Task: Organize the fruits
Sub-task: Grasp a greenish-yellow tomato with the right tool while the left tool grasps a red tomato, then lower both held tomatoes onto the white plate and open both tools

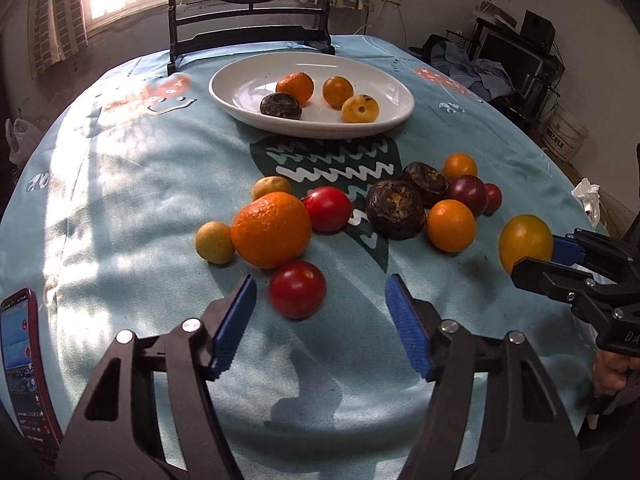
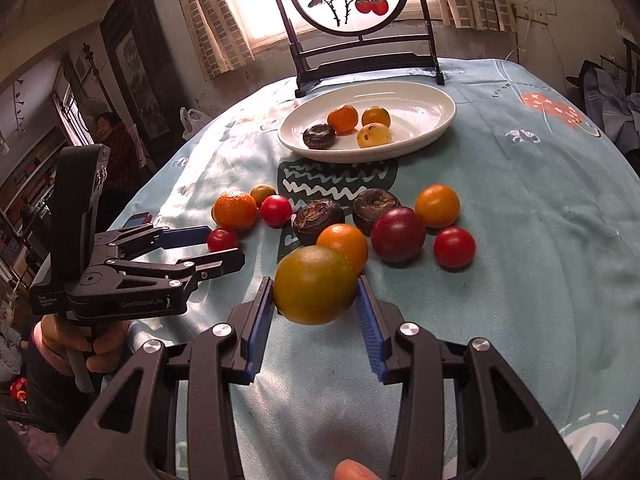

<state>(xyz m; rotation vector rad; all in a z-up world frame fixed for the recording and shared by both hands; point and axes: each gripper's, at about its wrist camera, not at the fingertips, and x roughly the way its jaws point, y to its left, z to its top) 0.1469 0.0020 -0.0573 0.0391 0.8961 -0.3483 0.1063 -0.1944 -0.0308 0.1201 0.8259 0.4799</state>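
A white oval plate at the table's far side holds several small fruits. More fruits lie loose on the blue cloth: a large orange, red tomatoes, dark brown fruits, small orange and yellow ones. My right gripper is shut on a yellow-green tomato and holds it above the cloth. My left gripper is open, its pads just behind a red tomato.
A dark wooden stand with a round painted screen stands behind the plate. A phone lies at the table's left edge. A person sits far left in the right wrist view. Clutter and a white bucket lie to the right.
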